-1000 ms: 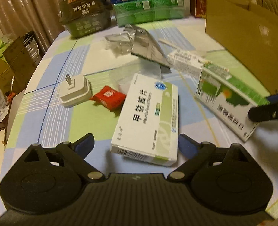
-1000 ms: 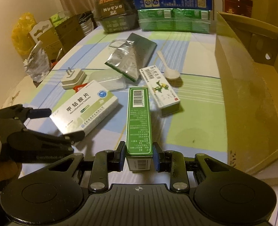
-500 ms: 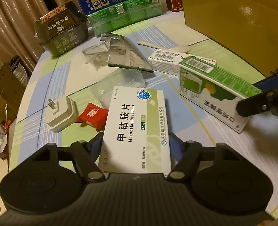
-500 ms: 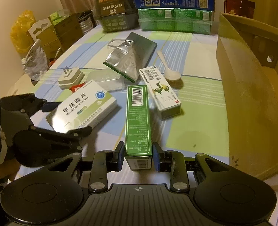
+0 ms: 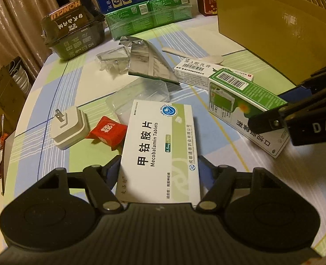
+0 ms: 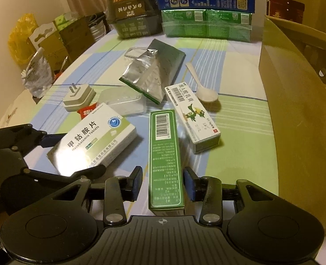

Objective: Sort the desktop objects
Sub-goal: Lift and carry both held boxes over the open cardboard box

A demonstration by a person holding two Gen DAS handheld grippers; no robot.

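A white Mecobalamin tablet box (image 5: 160,145) lies between the fingers of my left gripper (image 5: 158,167), which is shut on its two long sides. From the right wrist view the same box (image 6: 96,139) has its near end held by the left gripper (image 6: 74,152). A long green box (image 6: 164,154) sits between the fingers of my right gripper (image 6: 163,176). A narrow gap shows at the left pad, so this gripper is open. The left wrist view shows that green box (image 5: 235,101) with the right gripper (image 5: 275,110) around its end.
On the checked tablecloth lie a white plug charger (image 5: 67,128), a red packet (image 5: 106,132), a clear plastic tray (image 6: 123,101), a foil bag (image 6: 152,72), a white spoon (image 6: 203,90) and an ointment box (image 6: 193,119). A cardboard box (image 6: 295,110) stands right; stacked cartons (image 6: 207,22) behind.
My left gripper moved forward around the tablet box and its fingers narrowed onto it. The right gripper's fingers, tight on the green box before, have spread slightly.
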